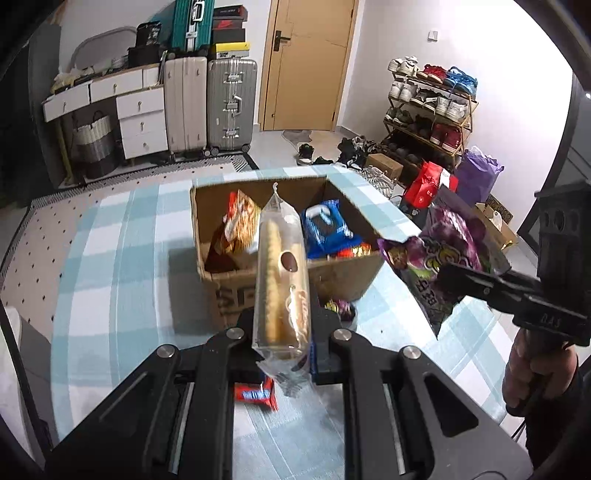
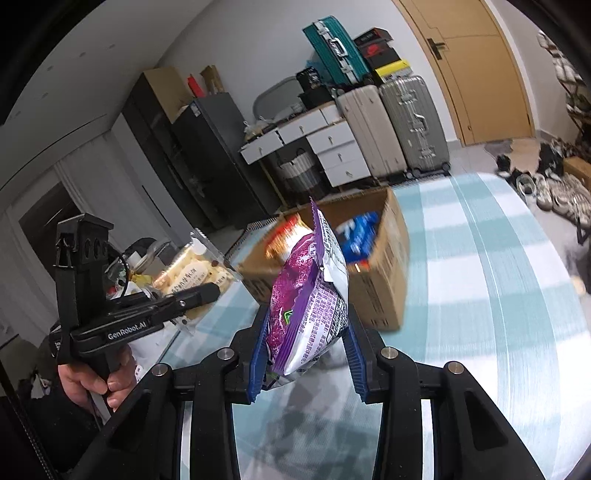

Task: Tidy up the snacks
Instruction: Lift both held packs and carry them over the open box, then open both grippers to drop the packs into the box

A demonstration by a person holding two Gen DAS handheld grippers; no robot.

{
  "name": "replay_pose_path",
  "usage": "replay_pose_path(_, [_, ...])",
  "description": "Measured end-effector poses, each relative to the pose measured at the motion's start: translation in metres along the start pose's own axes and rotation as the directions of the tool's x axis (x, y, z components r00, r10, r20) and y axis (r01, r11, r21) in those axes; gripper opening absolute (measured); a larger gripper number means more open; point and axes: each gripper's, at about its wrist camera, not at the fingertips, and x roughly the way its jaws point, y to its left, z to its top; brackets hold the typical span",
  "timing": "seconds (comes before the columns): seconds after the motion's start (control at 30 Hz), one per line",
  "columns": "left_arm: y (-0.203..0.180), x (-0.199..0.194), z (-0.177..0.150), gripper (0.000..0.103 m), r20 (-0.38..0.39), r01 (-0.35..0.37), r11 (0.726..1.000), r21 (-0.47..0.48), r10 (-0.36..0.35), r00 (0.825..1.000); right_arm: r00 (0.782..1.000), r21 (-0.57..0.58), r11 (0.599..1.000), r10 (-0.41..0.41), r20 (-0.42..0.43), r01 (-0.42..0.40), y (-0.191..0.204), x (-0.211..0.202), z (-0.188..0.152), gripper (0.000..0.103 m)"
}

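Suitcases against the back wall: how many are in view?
3: a beige one and a silver one standing side by side, and a teal one stacked above them. Others may be hidden.
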Motion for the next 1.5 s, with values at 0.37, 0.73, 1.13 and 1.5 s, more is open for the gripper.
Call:
replay_pose_path(0.37, [0.004, 0.015, 0.052, 0.012, -0.010, 0.035, 0.999, 0.001, -0.035, 0.999, 1.000, -0.031, 0.999, 0.012, 0.002, -0.012, 0.013, 0.025, 0.059, 0.037])
replay_pose_path(0.73, [0.012, 0.063, 0.102, 0.012, -0.030, 0.045, 0.999, 0.011, -0.045, 0.999, 1.000, -0.041, 0.999, -0.012, -0.027, 0.011, 0.007, 0.074, 0.105, 0.037])
replay_pose_path(1.13, [0.027, 0.126, 0.126, 0.014, -0.058, 0.087, 0.996, 0.000, -0.086, 0.995, 0.995, -0.074, 0.995, -0.066, -0.070, 0.061, -0.016, 0.121, 0.118, 0.039])
replay_pose_path(1.5, [0.031, 0.115, 0.121, 0.060, 0.004, 0.003, 0.999, 0.049, -0.003, 1.000, 0.998, -0.111, 0.992, -0.066, -0.018, 0.064, -0.022, 0.112, 0.115, 0.074])
